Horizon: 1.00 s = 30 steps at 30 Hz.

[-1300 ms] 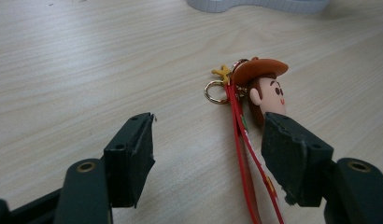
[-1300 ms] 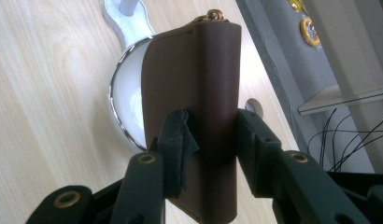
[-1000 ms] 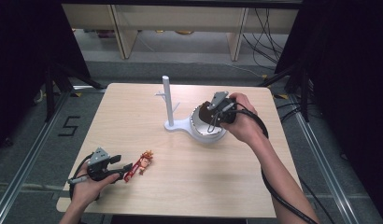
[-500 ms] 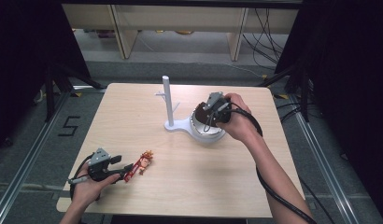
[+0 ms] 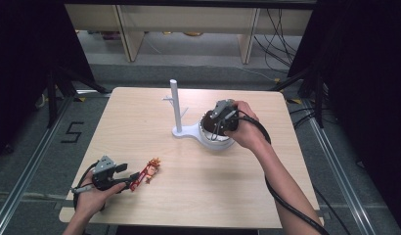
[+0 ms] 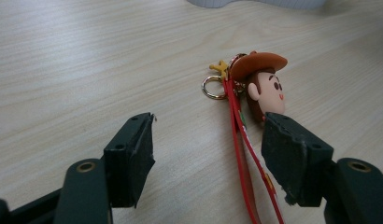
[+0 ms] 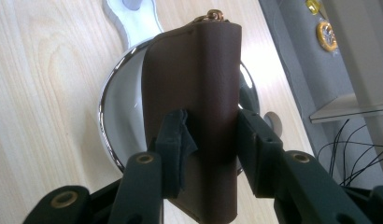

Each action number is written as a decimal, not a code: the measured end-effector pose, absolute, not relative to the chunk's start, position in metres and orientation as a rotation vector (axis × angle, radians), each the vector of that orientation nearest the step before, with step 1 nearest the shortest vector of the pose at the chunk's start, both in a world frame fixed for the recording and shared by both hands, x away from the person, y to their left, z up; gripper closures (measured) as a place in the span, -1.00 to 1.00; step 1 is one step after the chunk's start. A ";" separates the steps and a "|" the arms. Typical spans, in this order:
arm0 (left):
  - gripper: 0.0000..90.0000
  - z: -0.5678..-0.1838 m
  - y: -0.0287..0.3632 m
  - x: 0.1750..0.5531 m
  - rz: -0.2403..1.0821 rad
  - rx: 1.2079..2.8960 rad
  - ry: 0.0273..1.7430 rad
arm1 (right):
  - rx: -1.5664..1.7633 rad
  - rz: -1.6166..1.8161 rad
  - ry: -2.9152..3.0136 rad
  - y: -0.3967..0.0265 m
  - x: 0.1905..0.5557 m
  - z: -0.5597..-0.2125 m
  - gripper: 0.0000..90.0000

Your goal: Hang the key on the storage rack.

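A cowboy-head keychain (image 6: pixel 264 79) with a red strap and gold ring lies flat on the wooden table (image 5: pixel 198 196). My left gripper (image 6: pixel 208 149) rests open around the strap, and the strap runs close to the right-hand jaw. From above, the left gripper (image 5: pixel 132 180) sits near the front left edge with the keychain (image 5: pixel 150 170) just beyond it. My right gripper (image 7: pixel 210 135) is shut on a brown leather pouch (image 7: pixel 199 70), which it holds over a white dish with a chrome rim (image 7: pixel 110 112). Its jaws have just eased open slightly with the pouch still between them. From above, the right gripper (image 5: pixel 213 125) hovers over the dish (image 5: pixel 218 143).
A white post with short pegs (image 5: pixel 174 105) rises from the same white base as the dish, at the table's middle back. Dark floor and metal rails surround the table. Shelving and cables stand beyond the far edge.
My right gripper and the brown pouch have sunk a little towards the dish and shifted slightly left. The left gripper and the keychain have stayed in place.
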<state>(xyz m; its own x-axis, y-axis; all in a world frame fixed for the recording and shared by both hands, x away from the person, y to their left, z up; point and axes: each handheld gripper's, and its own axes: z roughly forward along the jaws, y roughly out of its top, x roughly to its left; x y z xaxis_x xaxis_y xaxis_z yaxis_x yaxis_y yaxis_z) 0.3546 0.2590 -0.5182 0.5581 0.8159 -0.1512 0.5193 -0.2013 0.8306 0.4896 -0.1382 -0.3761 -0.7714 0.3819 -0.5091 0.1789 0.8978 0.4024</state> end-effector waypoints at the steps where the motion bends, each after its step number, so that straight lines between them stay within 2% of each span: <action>1: -0.25 -0.518 0.259 0.354 0.408 1.874 1.094 | 0.390 0.440 2.459 -0.139 0.491 -0.377 0.43; 9: -0.25 -0.520 0.257 0.354 0.398 1.865 1.093 | 0.417 0.464 2.485 -0.135 0.496 -0.386 0.37; 11: -0.25 -0.520 0.257 0.354 0.398 1.865 1.093 | 0.425 0.460 2.489 -0.135 0.496 -0.386 0.32; 12: -0.25 -0.519 0.257 0.354 0.400 1.868 1.092 | 0.450 0.463 2.487 -0.137 0.498 -0.387 0.20; 21: -0.25 -0.518 0.257 0.354 0.398 1.876 1.087 | 0.539 0.557 2.464 -0.149 0.491 -0.378 0.01; 30: -0.27 -0.516 0.254 0.353 0.391 1.866 1.075 | 0.767 0.728 2.447 -0.166 0.472 -0.372 0.02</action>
<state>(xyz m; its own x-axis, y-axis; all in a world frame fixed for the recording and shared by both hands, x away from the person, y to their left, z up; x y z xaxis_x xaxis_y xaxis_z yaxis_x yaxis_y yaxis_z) 0.3534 0.2540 -0.5158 0.5684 0.8070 -0.1603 0.5161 -0.1980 0.8333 0.4719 -0.1664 -0.3719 -0.7326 0.6239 -0.2721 0.3736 0.7028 0.6054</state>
